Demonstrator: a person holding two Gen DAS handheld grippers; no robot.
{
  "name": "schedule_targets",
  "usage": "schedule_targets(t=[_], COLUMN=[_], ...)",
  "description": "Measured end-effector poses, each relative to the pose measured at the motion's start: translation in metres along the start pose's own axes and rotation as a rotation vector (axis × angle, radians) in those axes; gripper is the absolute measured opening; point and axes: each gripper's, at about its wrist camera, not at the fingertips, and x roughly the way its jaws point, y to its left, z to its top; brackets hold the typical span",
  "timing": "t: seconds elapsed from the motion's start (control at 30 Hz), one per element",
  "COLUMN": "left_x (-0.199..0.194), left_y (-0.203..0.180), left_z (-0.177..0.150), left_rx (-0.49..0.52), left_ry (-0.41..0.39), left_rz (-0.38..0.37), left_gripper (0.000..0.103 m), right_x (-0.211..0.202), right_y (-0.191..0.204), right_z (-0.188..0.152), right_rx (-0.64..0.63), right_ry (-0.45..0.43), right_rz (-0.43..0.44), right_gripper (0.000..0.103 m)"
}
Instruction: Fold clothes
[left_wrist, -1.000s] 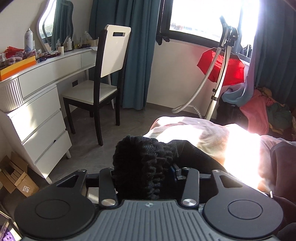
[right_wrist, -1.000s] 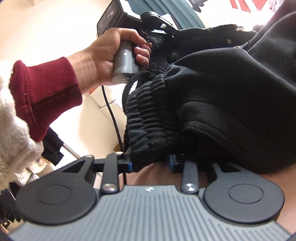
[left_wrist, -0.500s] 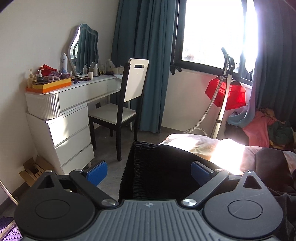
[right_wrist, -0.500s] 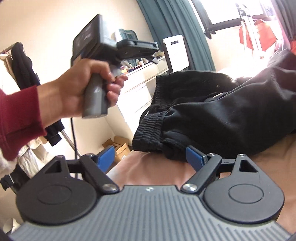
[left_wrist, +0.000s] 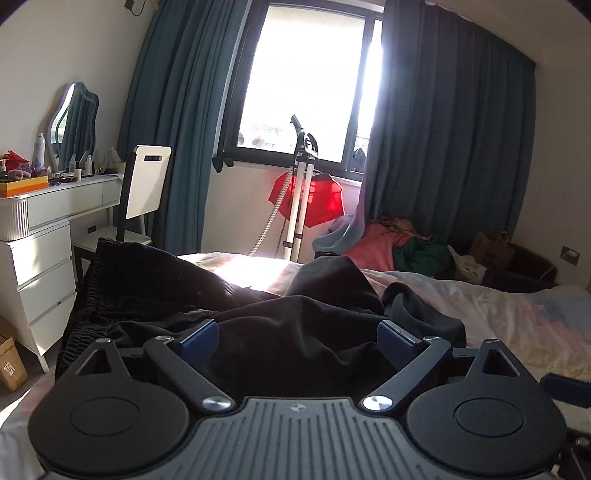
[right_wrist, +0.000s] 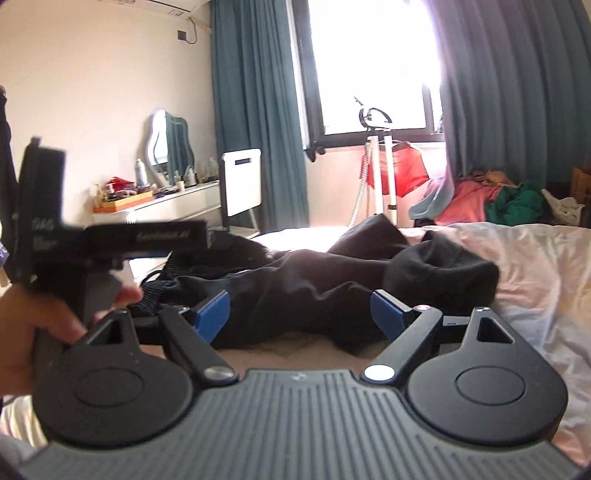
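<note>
Black trousers (left_wrist: 236, 306) with a ribbed elastic waistband (left_wrist: 79, 321) lie crumpled on the bed (left_wrist: 517, 317), waistband toward the left edge. My left gripper (left_wrist: 297, 341) is open and empty, just above the black cloth. My right gripper (right_wrist: 301, 314) is also open and empty, just short of the same trousers (right_wrist: 332, 284) over the bed sheet (right_wrist: 535, 266). The hand-held left gripper body (right_wrist: 74, 243) shows blurred at the left of the right wrist view.
A white dresser (left_wrist: 40, 236) with a mirror and a white-backed chair (left_wrist: 144, 192) stand left of the bed. A garment steamer with a red cloth (left_wrist: 306, 199) stands by the window. A pile of clothes (left_wrist: 399, 247) lies beyond the bed.
Both grippers let go of the trousers' waistband and opened. They drew back and levelled out, and the trousers now lie on the bed.
</note>
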Motion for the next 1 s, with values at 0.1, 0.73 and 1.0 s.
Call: schedule_targets(t=[0.1, 0.73, 1.0], left_x=[-0.014, 0.043, 0.175], left_y=[-0.026, -0.030, -0.122], left_z=[-0.035, -0.056, -0.001], left_rx=[0.037, 0.119, 0.237], left_ry=[-0.018, 0.039, 0.089], left_rz=[-0.026, -0.059, -0.125], left_gripper=[0.095, 0.098, 0.092], right_x=[-0.024, -0.066, -0.055], right_y=[-0.027, -0.091, -0.134], right_z=[-0.010, -0.019, -0.030], right_rx=[0.001, 0.261, 0.273], right_ry=[-0.010, -0.088, -0.075], right_rz=[-0.030, -0.274, -0.370], right_gripper=[0.086, 0.086, 0.086])
